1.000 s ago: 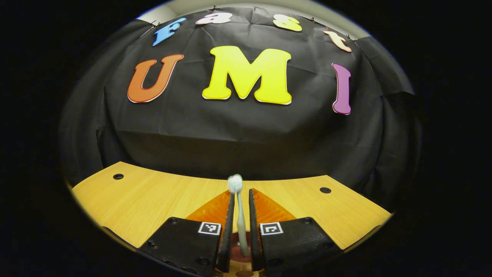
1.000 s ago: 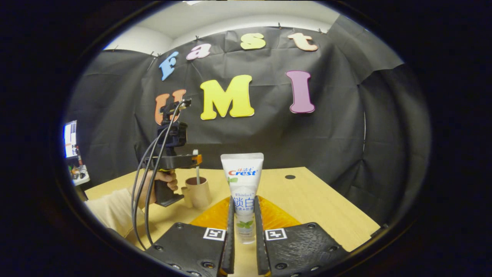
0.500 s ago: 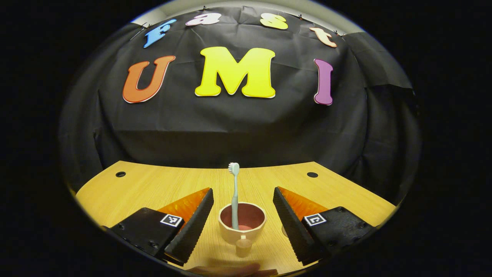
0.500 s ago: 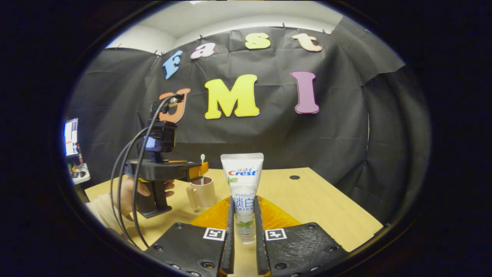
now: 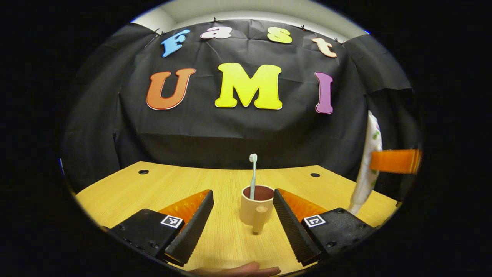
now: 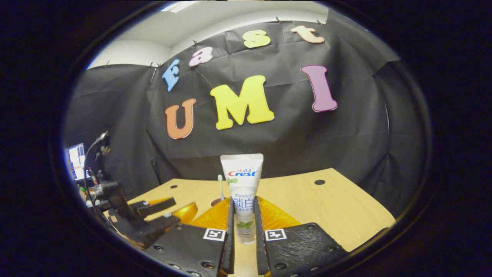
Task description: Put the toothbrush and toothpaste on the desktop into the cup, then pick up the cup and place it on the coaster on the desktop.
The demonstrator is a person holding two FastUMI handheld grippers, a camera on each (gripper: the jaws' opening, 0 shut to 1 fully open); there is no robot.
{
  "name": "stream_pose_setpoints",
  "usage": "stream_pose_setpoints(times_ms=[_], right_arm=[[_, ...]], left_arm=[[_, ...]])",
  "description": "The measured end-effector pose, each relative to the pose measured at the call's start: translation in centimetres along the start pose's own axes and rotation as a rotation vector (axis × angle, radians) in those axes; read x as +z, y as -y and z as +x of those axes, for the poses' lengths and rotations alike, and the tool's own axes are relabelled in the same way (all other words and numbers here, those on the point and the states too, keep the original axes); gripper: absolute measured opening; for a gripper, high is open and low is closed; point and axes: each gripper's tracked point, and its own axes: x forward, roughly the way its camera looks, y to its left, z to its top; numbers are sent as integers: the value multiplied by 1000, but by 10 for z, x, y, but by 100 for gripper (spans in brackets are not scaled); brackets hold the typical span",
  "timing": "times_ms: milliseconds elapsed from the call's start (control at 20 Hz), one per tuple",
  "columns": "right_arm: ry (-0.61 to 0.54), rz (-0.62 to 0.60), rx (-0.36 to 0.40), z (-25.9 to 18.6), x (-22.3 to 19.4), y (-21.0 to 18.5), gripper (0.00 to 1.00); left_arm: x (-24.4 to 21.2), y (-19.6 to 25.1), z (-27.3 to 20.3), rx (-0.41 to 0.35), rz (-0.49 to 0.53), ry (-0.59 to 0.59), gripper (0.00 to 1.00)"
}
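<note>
A beige cup (image 5: 256, 209) with a dark inside stands on the wooden desktop (image 5: 153, 188). A pale toothbrush (image 5: 253, 173) stands upright in it, bristles up. My left gripper (image 5: 243, 192) is open, its fingers on either side of the cup and short of it, touching nothing. My right gripper (image 6: 243, 200) is shut on a white toothpaste tube (image 6: 242, 175), held upright above the table. Behind the tube, the right gripper view shows the toothbrush (image 6: 220, 184) and a bit of the cup's rim (image 6: 215, 201). In the left gripper view the tube (image 5: 368, 165) hangs at the far right.
The desktop has small round holes (image 5: 143, 172) near its back edge, close to the black cloth wall. A hand (image 5: 238, 270) shows at the bottom of the left gripper view. The left gripper (image 6: 153, 215) sits low on the left in the right gripper view, a monitor (image 6: 77, 156) beyond it.
My left gripper let go of the toothbrush, which now stands in the cup, then opened and drew back. My right gripper carried the toothpaste tube closer to the cup.
</note>
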Motion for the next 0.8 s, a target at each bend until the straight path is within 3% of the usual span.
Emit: stream_pose_setpoints(times_ms=[250, 800], right_arm=[[33, -34, -7, 56, 22, -24, 22], [7, -88, 31, 140, 2, -84, 22]], left_arm=[[-14, -20, -33, 28, -32, 22, 98], [-38, -42, -81, 47, -68, 35, 98]])
